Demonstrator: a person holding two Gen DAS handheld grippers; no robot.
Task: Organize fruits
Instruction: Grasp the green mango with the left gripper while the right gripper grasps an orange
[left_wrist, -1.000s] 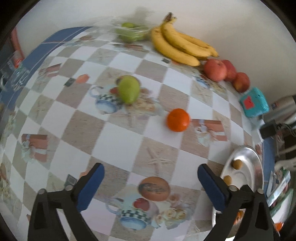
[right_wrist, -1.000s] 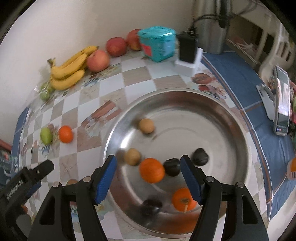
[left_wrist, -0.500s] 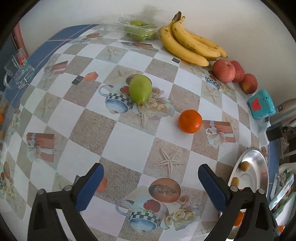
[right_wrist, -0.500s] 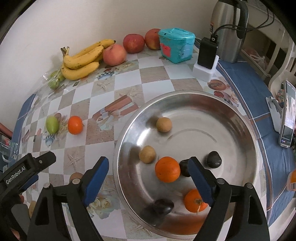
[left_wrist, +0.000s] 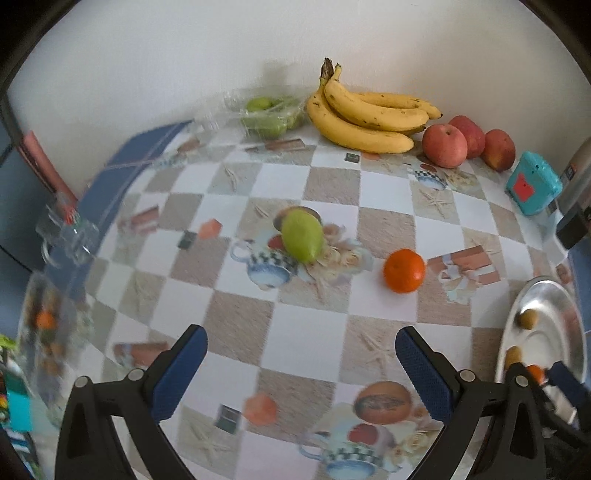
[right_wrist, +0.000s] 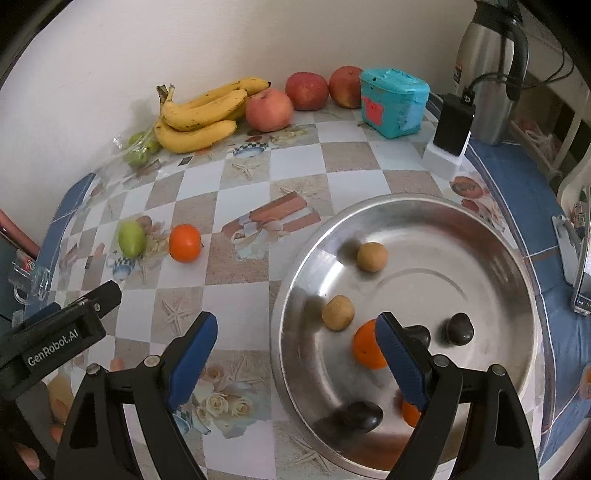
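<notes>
We see the loose fruits lying apart on the bench (left_wrist: 306, 332): a green pear-shaped fruit (left_wrist: 302, 236) resting on a printed teacup picture, and just to its right an orange (left_wrist: 403, 270) on the chequered cloth, the two near each other but not touching. In the right wrist view the same pair sits to the left of the steel bowl (right_wrist: 480, 229). Inside the bowl we count two small tan fruits (right_wrist: 372, 256), an orange partly hidden behind the right finger (right_wrist: 365, 349), another orange low at the front, and three dark fruits (right_wrist: 459, 328), one of them by the near rim.

Along the wall we find a bunch of bananas (left_wrist: 365, 118) touching a clear bag of green fruits (left_wrist: 271, 114) on its left, then three red apples (left_wrist: 444, 146) in a row, then a teal box (right_wrist: 393, 101). Further right stand a black charger on a white base (right_wrist: 450, 131) and a steel flask (right_wrist: 487, 70).

Our left gripper (left_wrist: 301, 373) hovers over bare cloth with its jaws wide and nothing between them. Our right gripper (right_wrist: 295, 358) hangs over the bowl's left rim; its jaws have just been opening and now stand wide, with only the rim and bench below them, gripping nothing. A glass mug (left_wrist: 68, 236) stands at the bench's left edge.
</notes>
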